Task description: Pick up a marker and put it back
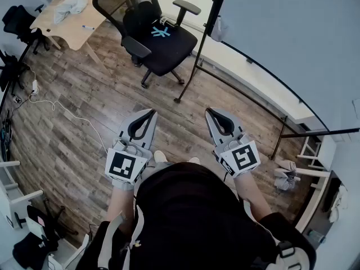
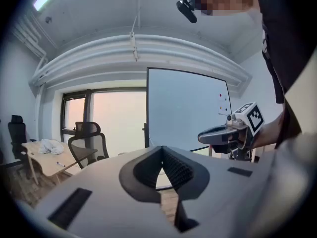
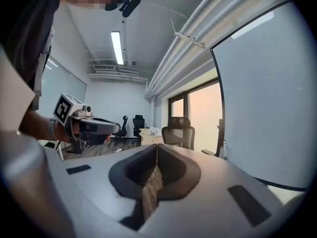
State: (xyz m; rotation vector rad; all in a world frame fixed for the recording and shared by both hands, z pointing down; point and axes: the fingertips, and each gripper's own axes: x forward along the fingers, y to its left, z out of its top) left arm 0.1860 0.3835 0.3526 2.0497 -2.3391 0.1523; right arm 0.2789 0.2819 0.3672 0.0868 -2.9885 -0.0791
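Observation:
Both grippers are held in front of the person's body over the wooden floor. My left gripper (image 1: 151, 112) (image 2: 161, 148) is shut with nothing between its jaws. My right gripper (image 1: 208, 111) (image 3: 157, 145) is also shut and holds nothing. Each one shows side-on in the other's view: the right gripper (image 2: 201, 136) and the left gripper (image 3: 118, 129). A whiteboard (image 1: 281, 38) (image 2: 188, 108) (image 3: 267, 98) on a black stand rises ahead to the right. Several turquoise sticks (image 1: 160, 32), perhaps markers, lie crossed on the seat of an office chair (image 1: 169, 49). A small pen-like thing (image 1: 87, 27) lies on the far table.
A wooden table (image 1: 67, 24) (image 2: 44, 160) with a crumpled white cloth (image 1: 70, 5) stands at the back left. More black chairs (image 1: 19, 21) stand at the left wall. A white cable (image 1: 62, 110) trails over the floor. The whiteboard stand's legs (image 1: 194, 75) reach onto the floor ahead.

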